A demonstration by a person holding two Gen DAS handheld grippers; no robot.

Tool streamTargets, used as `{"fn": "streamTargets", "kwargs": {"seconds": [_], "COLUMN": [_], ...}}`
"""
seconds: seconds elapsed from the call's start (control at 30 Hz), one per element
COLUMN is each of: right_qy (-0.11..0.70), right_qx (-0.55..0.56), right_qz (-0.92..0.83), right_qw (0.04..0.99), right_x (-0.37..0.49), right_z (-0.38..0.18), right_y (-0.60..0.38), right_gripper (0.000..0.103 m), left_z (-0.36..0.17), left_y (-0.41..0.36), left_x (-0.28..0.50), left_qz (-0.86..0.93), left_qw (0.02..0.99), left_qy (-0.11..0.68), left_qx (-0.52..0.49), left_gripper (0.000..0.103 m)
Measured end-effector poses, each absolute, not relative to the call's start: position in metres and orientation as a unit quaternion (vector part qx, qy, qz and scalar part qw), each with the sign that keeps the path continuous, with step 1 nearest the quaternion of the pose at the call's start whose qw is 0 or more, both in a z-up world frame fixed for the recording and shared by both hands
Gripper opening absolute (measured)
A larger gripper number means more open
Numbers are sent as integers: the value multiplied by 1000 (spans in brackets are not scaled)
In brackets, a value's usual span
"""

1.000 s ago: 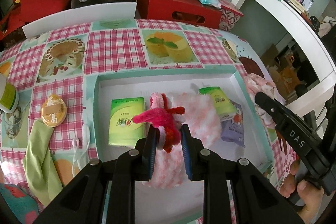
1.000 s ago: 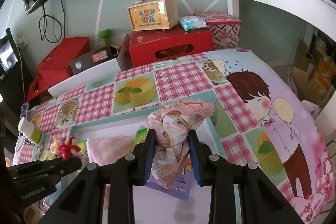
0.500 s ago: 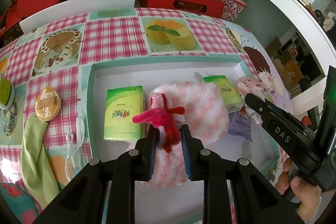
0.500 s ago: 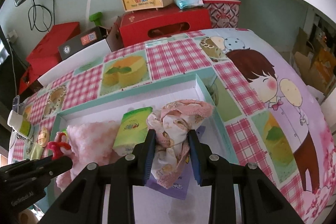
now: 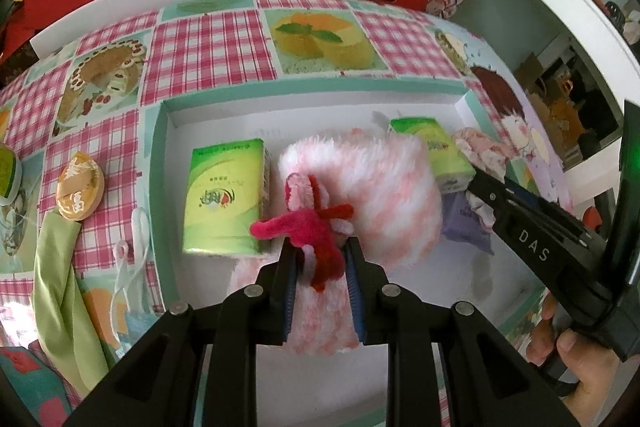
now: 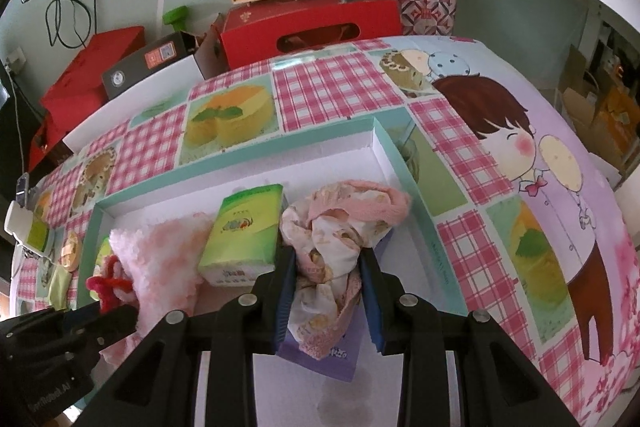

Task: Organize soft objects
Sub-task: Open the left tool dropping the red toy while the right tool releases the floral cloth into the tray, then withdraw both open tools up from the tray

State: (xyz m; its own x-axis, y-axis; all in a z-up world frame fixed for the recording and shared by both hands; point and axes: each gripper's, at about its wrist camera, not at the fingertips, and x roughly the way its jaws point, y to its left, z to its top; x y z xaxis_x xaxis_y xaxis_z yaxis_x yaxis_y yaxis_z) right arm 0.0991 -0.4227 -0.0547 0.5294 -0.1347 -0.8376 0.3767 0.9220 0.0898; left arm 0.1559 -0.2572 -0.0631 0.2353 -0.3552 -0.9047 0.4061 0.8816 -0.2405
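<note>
My left fingers [image 5: 320, 259] pinch a red and pink fuzzy pipe-cleaner figure [image 5: 316, 227], held over the fluffy pink-and-white towel [image 5: 380, 179] inside the shallow white tray with teal rim [image 5: 312, 95]. My right fingers [image 6: 328, 267] pinch a crumpled pink printed cloth [image 6: 340, 223], hanging above a purple tissue packet [image 6: 324, 359] at the tray's right end. Green tissue pack [image 5: 224, 195] lies left of the towel; a second green pack [image 6: 244, 231] leans on the towel's right side. Tray sits on the checked picture-print surface [image 5: 208, 39].
</note>
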Motion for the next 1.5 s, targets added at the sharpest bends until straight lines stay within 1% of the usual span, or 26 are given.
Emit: {"fn": "streamTargets", "kwargs": {"seconds": [0.17, 0.23, 0.3, 0.33, 0.37, 0.47, 0.53, 0.63, 0.67, 0.73, 0.87, 1.07, 1.23, 1.3, 1.33, 1.37, 1.43, 1.5], "right_qy": [470, 471, 472, 473, 473, 472, 469, 465, 463, 460, 450, 426, 418, 418, 418, 418, 418, 419], "right_qx": [113, 109, 107, 106, 105, 94, 85, 75, 72, 67, 61, 64, 44, 42, 41, 41, 37, 29], "right_qz": [-151, -153, -155, -157, -157, -160, -160, -161, -162, -165, -171, -162, -141, -134, -129, -125, -119, -115], "right_qw": [863, 862, 861, 861, 860, 862, 864, 868, 868, 870, 874, 888, 896, 898, 898, 899, 900, 900], "right_x": [102, 102, 102, 102, 102, 102, 102, 102, 102, 101, 100, 100, 105, 107, 108, 109, 110, 112], "right_z": [-57, -58, -57, -57, -56, -53, -50, -46, -44, -41, -34, -24, -20, -20, -20, -20, -20, -21], "right_y": [-417, -416, -417, -416, -416, -413, -411, -407, -407, -405, -403, -396, -377, -371, -368, -364, -358, -353], "right_gripper": [35, 39, 43, 46, 47, 50, 53, 55, 56, 56, 61, 61, 61, 61, 62, 63, 70, 72], "left_z": [-67, -67, -67, -67, -66, -63, -60, -54, -52, -47, -39, -30, -29, -30, -30, -31, -32, -33], "left_y": [-260, -260, -260, -260, -260, -259, -258, -257, -256, -253, -248, -233, -218, -211, -209, -206, -201, -196], "left_x": [156, 156, 157, 157, 157, 156, 155, 153, 152, 152, 152, 157, 165, 169, 170, 171, 174, 175], "left_qz": [-239, -239, -237, -235, -235, -233, -232, -229, -229, -225, -221, -206, -183, -170, -166, -160, -151, -142], "left_qw": [783, 782, 782, 782, 782, 785, 787, 792, 794, 800, 808, 819, 827, 829, 830, 831, 833, 836], "left_qy": [574, 575, 576, 576, 576, 573, 570, 564, 562, 555, 545, 536, 532, 532, 532, 532, 531, 529], "left_qx": [31, 31, 31, 32, 32, 33, 34, 38, 39, 41, 36, 11, -14, -24, -27, -29, -34, -39], "left_gripper": [24, 25, 28, 32, 35, 40, 45, 50, 54, 58, 59, 62, 63, 67, 72, 75, 76, 80]}}
